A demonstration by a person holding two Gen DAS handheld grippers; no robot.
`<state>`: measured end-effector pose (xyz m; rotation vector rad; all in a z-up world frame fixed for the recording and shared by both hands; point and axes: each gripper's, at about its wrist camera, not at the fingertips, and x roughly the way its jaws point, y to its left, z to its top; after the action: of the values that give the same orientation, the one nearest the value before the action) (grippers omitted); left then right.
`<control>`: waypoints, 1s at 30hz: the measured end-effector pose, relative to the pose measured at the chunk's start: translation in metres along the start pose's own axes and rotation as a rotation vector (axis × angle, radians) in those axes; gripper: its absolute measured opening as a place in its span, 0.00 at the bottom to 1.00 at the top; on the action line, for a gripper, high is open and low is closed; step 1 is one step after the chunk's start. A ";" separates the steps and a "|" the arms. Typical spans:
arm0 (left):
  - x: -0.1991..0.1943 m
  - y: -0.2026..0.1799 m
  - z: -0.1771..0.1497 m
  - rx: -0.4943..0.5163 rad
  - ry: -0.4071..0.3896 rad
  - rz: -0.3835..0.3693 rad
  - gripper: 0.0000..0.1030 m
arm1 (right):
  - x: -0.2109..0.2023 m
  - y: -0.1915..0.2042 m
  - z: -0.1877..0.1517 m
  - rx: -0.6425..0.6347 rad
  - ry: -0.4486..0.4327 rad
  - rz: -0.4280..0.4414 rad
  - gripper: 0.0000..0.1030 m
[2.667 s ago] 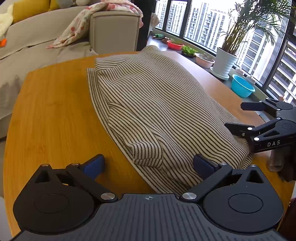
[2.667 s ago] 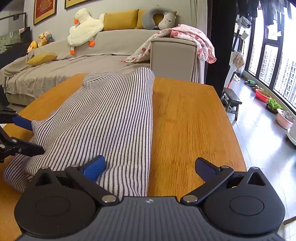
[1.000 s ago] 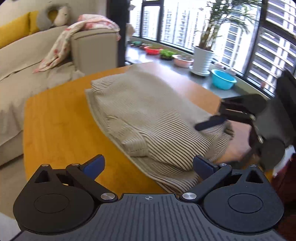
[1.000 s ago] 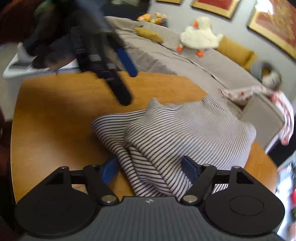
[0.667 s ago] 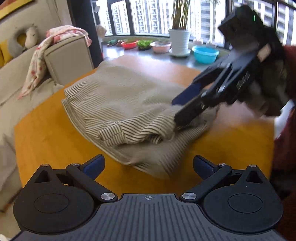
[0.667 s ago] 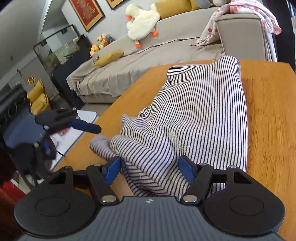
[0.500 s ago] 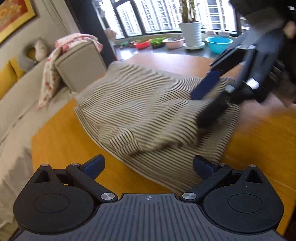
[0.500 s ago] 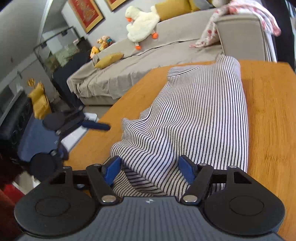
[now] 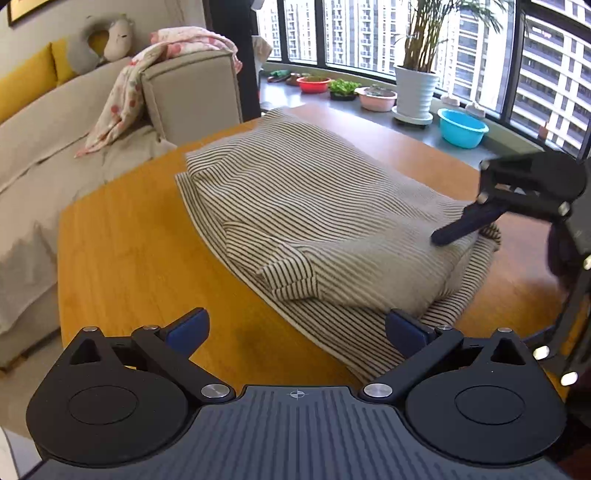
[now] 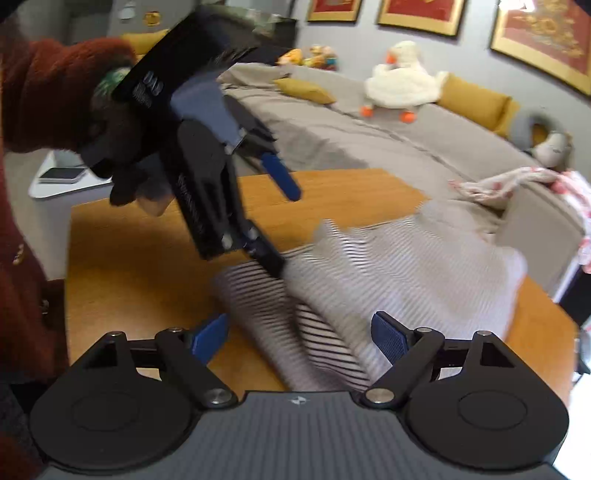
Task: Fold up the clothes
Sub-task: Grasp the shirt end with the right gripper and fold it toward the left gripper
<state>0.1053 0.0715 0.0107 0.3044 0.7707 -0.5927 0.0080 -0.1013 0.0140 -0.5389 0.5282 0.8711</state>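
Since half a second ago the right claw (image 9: pixel 458 229) has swung round to the striped garment's (image 9: pixel 317 221) 3 o'clock edge, jaws spread, gripping nothing. The left claw (image 9: pixel 295 328), wide open and empty, hovers at the garment's 6 o'clock corner on the counter (image 9: pixel 122 251).

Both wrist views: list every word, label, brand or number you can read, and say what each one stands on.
"DAS", seen upside down in the right wrist view: on the black body of the left hand-held gripper.
Raised lettering along that gripper's arm: too blurred to read.
Framed red pictures on the wall: no text legible.
Left wrist view: nothing readable on the right hand-held gripper or the striped garment.
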 end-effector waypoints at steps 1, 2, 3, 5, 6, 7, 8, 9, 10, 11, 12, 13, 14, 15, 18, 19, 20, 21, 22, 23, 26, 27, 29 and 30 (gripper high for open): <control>-0.003 0.000 0.000 -0.004 -0.007 -0.007 1.00 | 0.006 0.004 0.000 -0.042 0.014 -0.017 0.83; -0.006 0.001 0.000 -0.004 -0.015 -0.017 1.00 | 0.010 0.008 -0.002 -0.091 0.026 -0.044 0.83; -0.008 0.001 0.001 0.003 -0.022 -0.036 1.00 | 0.011 0.011 -0.004 -0.114 0.025 -0.071 0.83; -0.012 0.000 0.003 0.021 -0.036 -0.080 1.00 | 0.014 0.011 -0.003 -0.109 0.028 -0.111 0.70; -0.014 -0.001 0.004 0.031 -0.043 -0.103 1.00 | 0.015 0.003 -0.001 -0.057 0.032 -0.120 0.67; -0.014 -0.004 0.003 0.047 -0.042 -0.118 1.00 | 0.016 -0.008 -0.001 0.019 0.030 -0.115 0.66; -0.014 -0.008 0.002 0.067 -0.038 -0.131 1.00 | 0.015 -0.020 -0.001 0.112 0.025 -0.092 0.66; -0.013 -0.012 0.001 0.087 -0.035 -0.144 1.00 | 0.014 -0.033 -0.002 0.209 0.018 -0.064 0.66; -0.011 -0.016 0.000 0.104 -0.026 -0.147 1.00 | 0.013 -0.045 -0.003 0.306 0.012 -0.035 0.66; -0.008 -0.019 -0.002 0.121 -0.015 -0.147 1.00 | 0.012 -0.056 -0.004 0.384 0.006 -0.008 0.66; -0.005 -0.023 -0.004 0.136 -0.005 -0.138 1.00 | 0.011 -0.066 -0.004 0.457 -0.001 0.019 0.66; -0.001 -0.026 -0.005 0.149 0.005 -0.127 1.00 | 0.010 -0.073 -0.006 0.512 -0.006 0.040 0.66; 0.003 -0.029 -0.007 0.165 0.013 -0.103 1.00 | 0.010 -0.079 -0.009 0.552 -0.012 0.057 0.66; 0.008 -0.033 -0.009 0.182 0.019 -0.076 1.00 | 0.009 -0.084 -0.013 0.589 -0.018 0.075 0.66; 0.021 -0.044 -0.010 0.248 0.019 0.017 1.00 | 0.009 -0.093 -0.022 0.655 -0.033 0.104 0.66; 0.025 -0.048 -0.008 0.265 0.006 0.049 1.00 | 0.010 -0.094 -0.023 0.665 -0.037 0.108 0.66; 0.030 -0.051 -0.005 0.278 -0.007 0.081 1.00 | 0.010 -0.095 -0.024 0.664 -0.037 0.108 0.66; 0.034 -0.054 -0.001 0.277 -0.025 0.118 1.00 | 0.012 -0.094 -0.023 0.654 -0.034 0.104 0.66; 0.036 -0.055 0.005 0.260 -0.044 0.145 1.00 | 0.010 -0.092 -0.020 0.633 -0.027 0.093 0.65; 0.037 -0.054 0.012 0.234 -0.059 0.148 1.00 | 0.008 -0.089 -0.016 0.600 -0.017 0.074 0.65; 0.032 -0.044 0.029 0.126 -0.104 0.097 1.00 | -0.008 -0.067 -0.004 0.357 -0.024 -0.063 0.82; 0.032 -0.039 0.033 0.079 -0.108 0.076 1.00 | -0.016 -0.058 -0.002 0.248 -0.034 -0.119 0.87; 0.031 -0.027 0.040 -0.028 -0.102 0.025 1.00 | -0.017 -0.043 -0.005 0.108 -0.024 -0.193 0.97; 0.032 -0.020 0.042 -0.084 -0.092 -0.001 1.00 | -0.013 -0.039 -0.007 0.073 -0.005 -0.224 0.97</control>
<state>0.1350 0.0231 0.0155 0.1975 0.7049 -0.5698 0.0311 -0.1341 0.0254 -0.5180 0.4830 0.6374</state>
